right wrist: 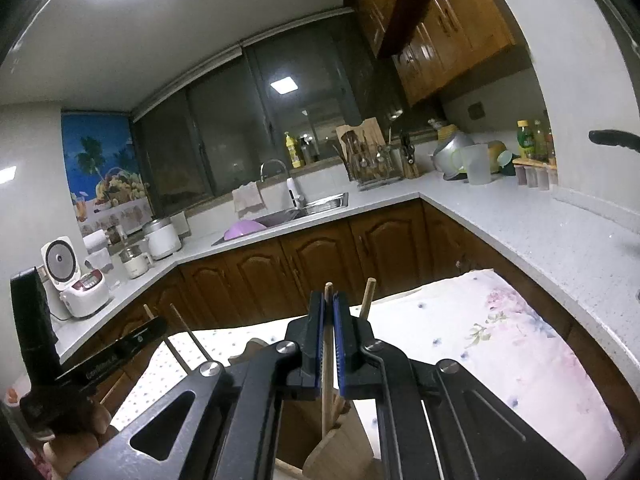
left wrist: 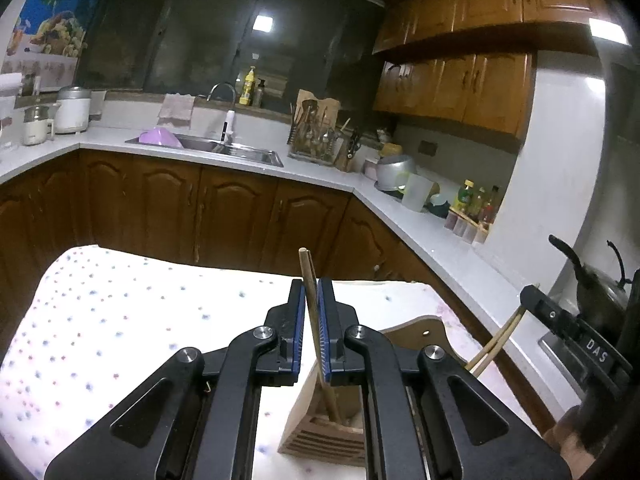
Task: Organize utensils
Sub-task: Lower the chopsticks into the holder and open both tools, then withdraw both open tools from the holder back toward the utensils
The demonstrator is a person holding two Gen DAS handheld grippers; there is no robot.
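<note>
In the left wrist view my left gripper [left wrist: 312, 292] is shut on a wooden chopstick [left wrist: 310, 280]. The stick runs down between the blue pads into a wooden utensil holder [left wrist: 316, 428] standing on the spotted tablecloth [left wrist: 120, 320]. My right gripper [left wrist: 532, 292] shows at the right edge, holding chopsticks [left wrist: 496, 344]. In the right wrist view my right gripper [right wrist: 329, 300] is shut on a chopstick [right wrist: 328, 360] whose lower end sits in the holder [right wrist: 340, 452]. A second chopstick [right wrist: 367, 298] stands just right of it. My left gripper [right wrist: 132, 336] shows at the left with two sticks [right wrist: 188, 336].
The table with the cloth [right wrist: 500, 340] stands in front of brown kitchen cabinets [left wrist: 200, 208]. A white counter [left wrist: 400, 216] wraps behind, with a sink [left wrist: 224, 148], a utensil rack [left wrist: 316, 136], rice cookers [right wrist: 80, 276], bottles [left wrist: 476, 200] and a kettle [left wrist: 600, 288].
</note>
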